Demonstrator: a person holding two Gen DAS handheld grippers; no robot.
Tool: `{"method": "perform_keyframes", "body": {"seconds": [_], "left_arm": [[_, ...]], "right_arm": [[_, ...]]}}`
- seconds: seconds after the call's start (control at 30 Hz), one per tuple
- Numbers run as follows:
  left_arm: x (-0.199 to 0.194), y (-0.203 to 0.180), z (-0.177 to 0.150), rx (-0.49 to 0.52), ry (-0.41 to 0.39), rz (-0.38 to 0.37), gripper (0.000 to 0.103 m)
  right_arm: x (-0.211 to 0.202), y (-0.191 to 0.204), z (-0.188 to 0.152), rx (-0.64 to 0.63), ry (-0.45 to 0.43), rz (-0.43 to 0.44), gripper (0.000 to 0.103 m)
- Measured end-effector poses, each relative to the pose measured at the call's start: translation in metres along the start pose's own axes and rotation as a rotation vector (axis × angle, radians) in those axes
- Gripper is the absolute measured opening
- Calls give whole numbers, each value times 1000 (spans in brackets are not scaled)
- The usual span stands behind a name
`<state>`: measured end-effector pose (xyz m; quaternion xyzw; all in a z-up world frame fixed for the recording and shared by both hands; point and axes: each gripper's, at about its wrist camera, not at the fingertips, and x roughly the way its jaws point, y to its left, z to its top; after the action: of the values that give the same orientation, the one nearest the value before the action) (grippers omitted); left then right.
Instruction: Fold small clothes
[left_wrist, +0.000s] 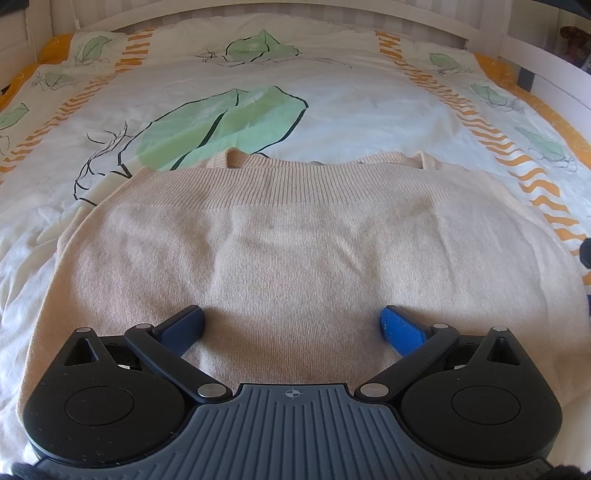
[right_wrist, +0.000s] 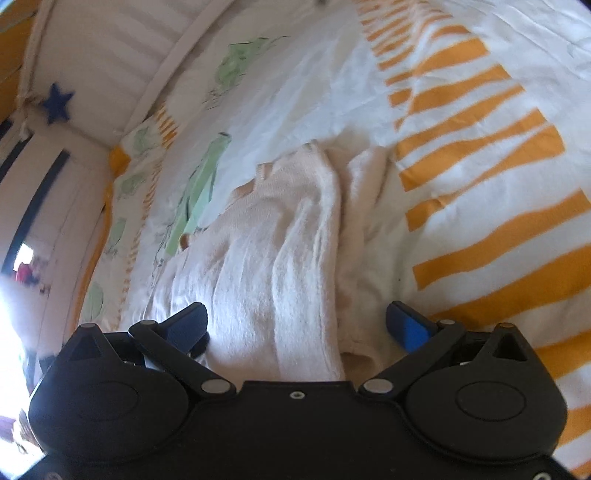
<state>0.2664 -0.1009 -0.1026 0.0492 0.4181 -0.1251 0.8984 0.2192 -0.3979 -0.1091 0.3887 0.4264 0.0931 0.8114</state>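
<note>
Both sets of fingers spread wide: left gripper (left_wrist: 291, 325) centred over the sweater (left_wrist: 295, 243), right gripper (right_wrist: 297, 325) at its edge.

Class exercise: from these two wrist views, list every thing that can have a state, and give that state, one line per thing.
Beige knit sweater: lying on the bed, folded over, ribbed hem on top, some wrinkles.
Left gripper: open, empty, over the sweater.
Right gripper: open, empty, at the sweater's right edge.
Bed cover: spread out, lightly creased.
</note>
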Motion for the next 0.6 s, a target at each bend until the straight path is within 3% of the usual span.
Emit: {"method": "perform_keyframes", "body": {"seconds": [0.2,0.3,0.43,0.6], "left_arm": [[0,-1,0,-1,0,1,103],[0,0,0,-1,1,0,103],[-1,0,1,-2,1,1,103],[-1,0,1,1,2,1,103]], "right_arm": [[8,25,-11,-106,-2,-138,103],[14,32,-10,-156,28,-164,103],[11,21,-4,-106,39,-117,103],[5,-3,1,-4,1,6,103]]}}
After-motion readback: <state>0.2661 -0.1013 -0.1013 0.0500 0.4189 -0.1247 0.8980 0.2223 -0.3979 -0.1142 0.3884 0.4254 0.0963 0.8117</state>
